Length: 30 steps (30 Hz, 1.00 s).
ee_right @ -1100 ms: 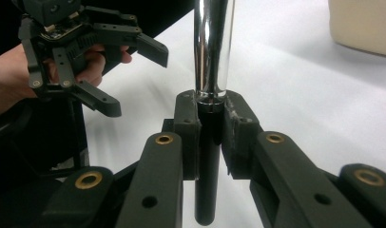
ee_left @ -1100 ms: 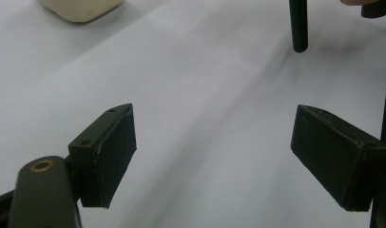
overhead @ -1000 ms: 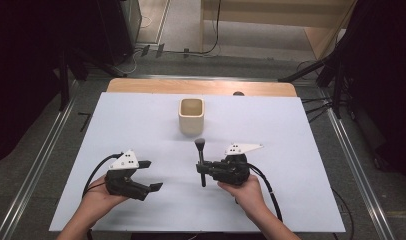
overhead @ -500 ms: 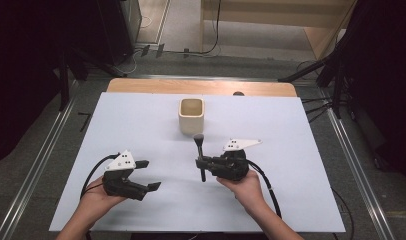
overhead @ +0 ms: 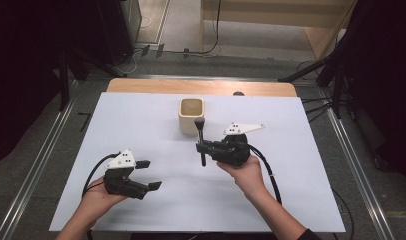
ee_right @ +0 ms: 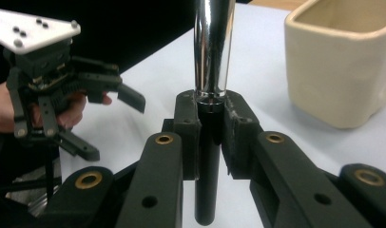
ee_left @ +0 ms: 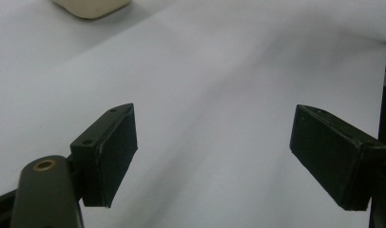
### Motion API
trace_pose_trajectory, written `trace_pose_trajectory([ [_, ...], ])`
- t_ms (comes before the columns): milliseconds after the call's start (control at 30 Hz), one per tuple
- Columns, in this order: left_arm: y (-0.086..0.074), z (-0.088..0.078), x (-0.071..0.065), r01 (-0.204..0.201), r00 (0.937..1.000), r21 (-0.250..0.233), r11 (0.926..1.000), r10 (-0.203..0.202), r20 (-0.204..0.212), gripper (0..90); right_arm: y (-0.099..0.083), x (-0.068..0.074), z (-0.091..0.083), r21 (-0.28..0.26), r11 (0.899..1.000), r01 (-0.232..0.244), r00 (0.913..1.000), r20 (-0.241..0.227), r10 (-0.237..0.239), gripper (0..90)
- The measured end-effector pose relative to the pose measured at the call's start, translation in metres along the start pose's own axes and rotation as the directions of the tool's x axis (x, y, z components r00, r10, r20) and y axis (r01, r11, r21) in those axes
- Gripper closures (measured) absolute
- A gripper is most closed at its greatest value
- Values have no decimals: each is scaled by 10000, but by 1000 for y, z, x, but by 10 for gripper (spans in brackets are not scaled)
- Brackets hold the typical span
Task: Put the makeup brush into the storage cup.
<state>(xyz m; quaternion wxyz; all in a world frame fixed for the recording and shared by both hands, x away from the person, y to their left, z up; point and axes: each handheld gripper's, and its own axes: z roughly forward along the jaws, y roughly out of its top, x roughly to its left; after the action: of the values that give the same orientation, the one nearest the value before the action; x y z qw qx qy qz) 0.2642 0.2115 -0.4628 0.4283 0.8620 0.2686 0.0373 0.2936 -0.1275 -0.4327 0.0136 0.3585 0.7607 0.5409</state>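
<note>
A makeup brush (overhead: 201, 141) with a black handle and a shiny metal ferrule (ee_right: 213, 47) is held upright in my right gripper (overhead: 203, 147), which is shut on its handle (ee_right: 209, 161) just right of the table's middle. A cream square cup (overhead: 191, 115) stands just behind and left of the brush; the same cup (ee_right: 343, 61) is close by at the right in the right gripper view. My left gripper (overhead: 147, 175) rests near the front left of the white table (overhead: 141, 125), open with nothing between its pads (ee_left: 110, 154).
The cup's base (ee_left: 91, 7) shows at the top of the left gripper view. A wooden strip (overhead: 201, 87) runs along the table's far edge. Metal rails (overhead: 36, 165) flank both sides, and cables (overhead: 268, 170) trail from both grippers towards the front edge.
My right gripper has lifted and carried the brush a little back towards the cup. The left gripper has barely moved.
</note>
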Motion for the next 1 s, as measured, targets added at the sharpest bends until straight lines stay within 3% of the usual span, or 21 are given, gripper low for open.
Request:
trace_pose_trajectory([
  [333,1,-1,0,113,9998,-136,9998,-111,179,169,25,-8,0,-204,9998,-12,9995,302,18,791],
  [1000,0,-1,-1,7,10000,-71,10000,-6,63,171,72,-19,-1,-599,9981,127,9957,924,-71,792],
])
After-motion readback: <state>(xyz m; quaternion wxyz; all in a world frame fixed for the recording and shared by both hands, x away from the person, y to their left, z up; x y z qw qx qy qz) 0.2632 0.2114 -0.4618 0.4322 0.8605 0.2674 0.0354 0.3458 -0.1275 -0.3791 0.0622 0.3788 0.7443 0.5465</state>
